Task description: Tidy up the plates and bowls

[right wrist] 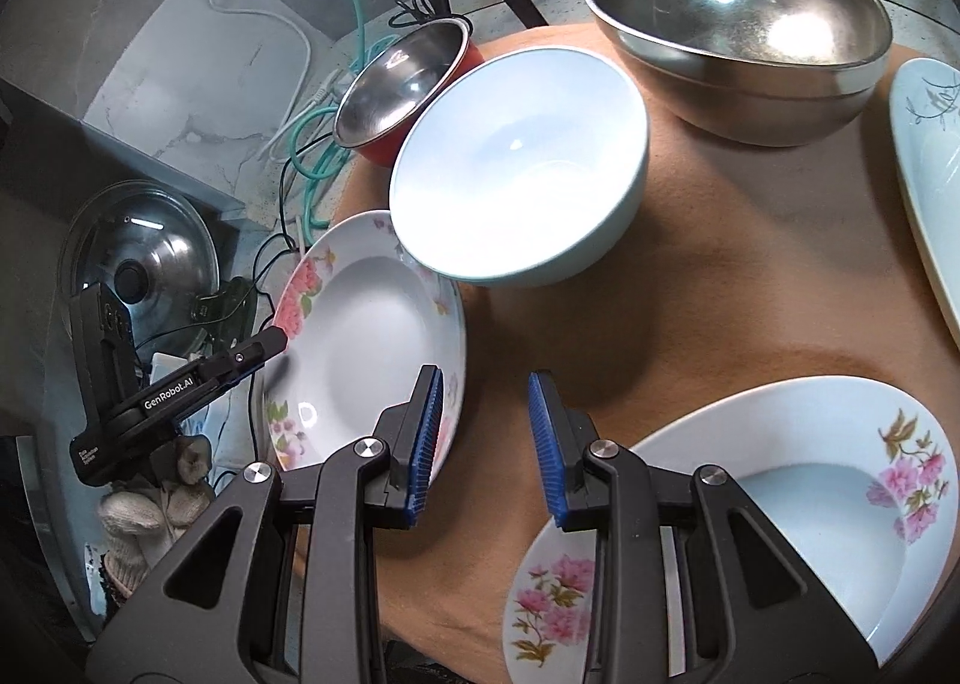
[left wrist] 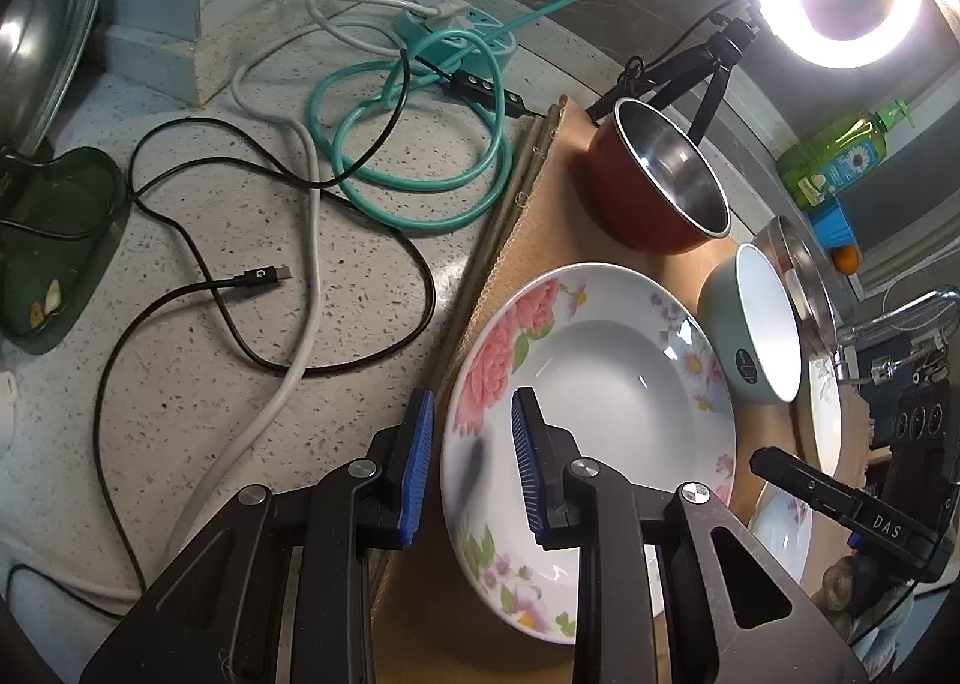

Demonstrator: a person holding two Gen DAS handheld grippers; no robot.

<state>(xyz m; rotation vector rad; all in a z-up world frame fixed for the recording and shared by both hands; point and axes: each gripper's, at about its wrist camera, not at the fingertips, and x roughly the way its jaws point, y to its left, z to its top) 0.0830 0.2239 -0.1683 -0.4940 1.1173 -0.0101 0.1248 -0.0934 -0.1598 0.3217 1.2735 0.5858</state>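
Orange mat [right wrist: 720, 276] holds floral plate [left wrist: 594, 360] (left claw [left wrist: 471, 444] straddles rim).

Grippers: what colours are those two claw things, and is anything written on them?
Both grippers, left and right, look alike: black angular arms with round silver bolts and ribbed blue pads on each finger. Seen from outside, the left one reads "GenRobot.AI", the right one "DAS". A white knit glove holds the left.
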